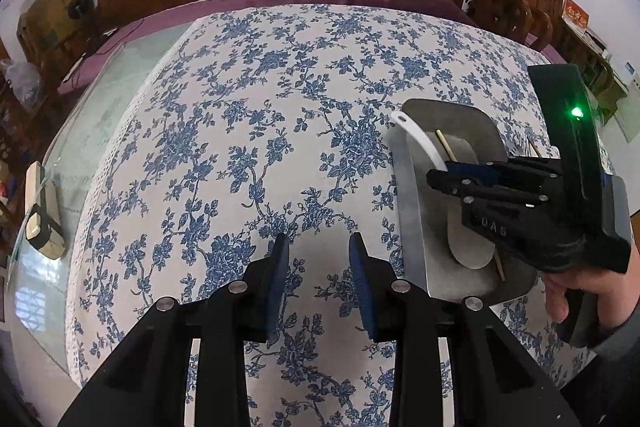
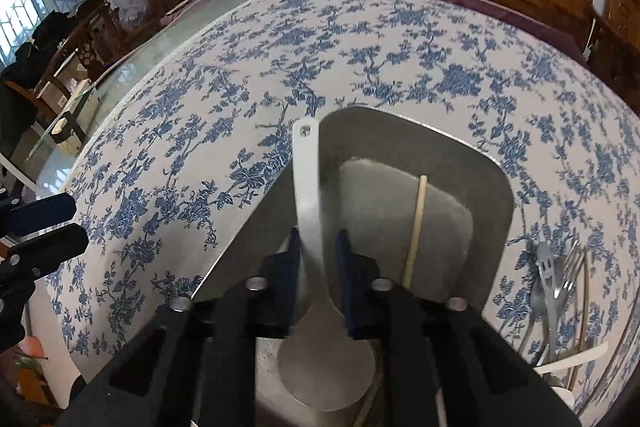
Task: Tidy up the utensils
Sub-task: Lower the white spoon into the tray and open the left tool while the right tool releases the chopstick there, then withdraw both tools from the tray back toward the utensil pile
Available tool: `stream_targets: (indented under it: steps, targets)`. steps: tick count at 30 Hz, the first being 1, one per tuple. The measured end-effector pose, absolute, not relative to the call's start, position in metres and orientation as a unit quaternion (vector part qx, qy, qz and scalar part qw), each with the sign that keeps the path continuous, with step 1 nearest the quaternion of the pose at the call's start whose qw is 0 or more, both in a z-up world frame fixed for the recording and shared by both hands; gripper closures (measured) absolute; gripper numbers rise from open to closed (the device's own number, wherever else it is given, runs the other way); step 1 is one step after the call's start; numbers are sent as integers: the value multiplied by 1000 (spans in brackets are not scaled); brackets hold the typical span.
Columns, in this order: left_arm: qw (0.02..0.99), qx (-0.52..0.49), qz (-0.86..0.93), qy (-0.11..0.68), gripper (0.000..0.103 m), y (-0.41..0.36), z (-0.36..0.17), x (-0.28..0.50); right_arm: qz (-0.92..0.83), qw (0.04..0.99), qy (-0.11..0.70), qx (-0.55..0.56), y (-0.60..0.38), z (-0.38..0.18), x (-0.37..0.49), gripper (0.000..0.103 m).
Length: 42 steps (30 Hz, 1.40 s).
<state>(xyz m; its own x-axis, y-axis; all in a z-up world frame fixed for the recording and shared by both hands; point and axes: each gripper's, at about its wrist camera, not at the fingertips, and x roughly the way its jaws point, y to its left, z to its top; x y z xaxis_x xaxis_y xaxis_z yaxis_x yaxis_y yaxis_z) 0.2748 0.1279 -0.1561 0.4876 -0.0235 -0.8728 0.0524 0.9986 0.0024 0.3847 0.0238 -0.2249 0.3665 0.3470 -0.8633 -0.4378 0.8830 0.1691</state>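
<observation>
**Right claw clamps the white spoon in the tray**

The right claw (image 2: pixel 318 259) sits low over the metal tray (image 2: pixel 480 163), and its blue pads are closed on the neck of the white spoon (image 2: pixel 306 187), just above the bowl. The spoon lies in the tray with its bowl under the claw and its handle tip resting over the tray's far rim. It looks stiff, smooth and light, likely plastic or ceramic. A glossy curved handle could well slip or swivel between the pads, so the narrow neck near the bowl seems the sensible place to hold it, as it keeps the weight close.

Beside it in the tray lies one thin wooden chopstick (image 2: pixel 416 227), running lengthwise, with a grey liner under it. That one would be light and prone to roll.

Just outside the tray, toward the worktop's right edge, a holder (image 2: pixel 600 359), only partly visible, contains a slotted metal server (image 2: pixel 546 267) and a fork (image 2: pixel 568 271), both standing up.

The left claw (image 1: pixel 319 251) hovers over the flowered tablecloth (image 1: pixel 240 107), well clear of the tray. Its pads are apart with nothing between them.

The person's hand (image 1: pixel 576 291) grips the right tool's handle.
</observation>
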Motion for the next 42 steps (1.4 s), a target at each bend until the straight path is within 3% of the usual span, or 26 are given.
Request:
stream_targets:
  steps: [10,12,15,26,32,42]
  targets:
    - [865,14,-34,501,74,112,-153,277,208,839,503,-12,-12,-214,375,92]
    - [865,15,-38,500,74,105,-151,277,213,843,494,5,-21,-206,372,82]
    - [867,18,-42,496,64,94,-149,276,226,850,476,14,-36,-190,362,79]
    - [873,37,-86,479,59,15,-137,272,192,877,441,9,-168,-149,301,79]
    - [869,43,-115,479,59,-36,-142,268,139,882,451,17,-249,-162,280,79]
    - [856,57,-142,493,59,-91,-165,262,108,875,470,34,-301,-195,267,79]
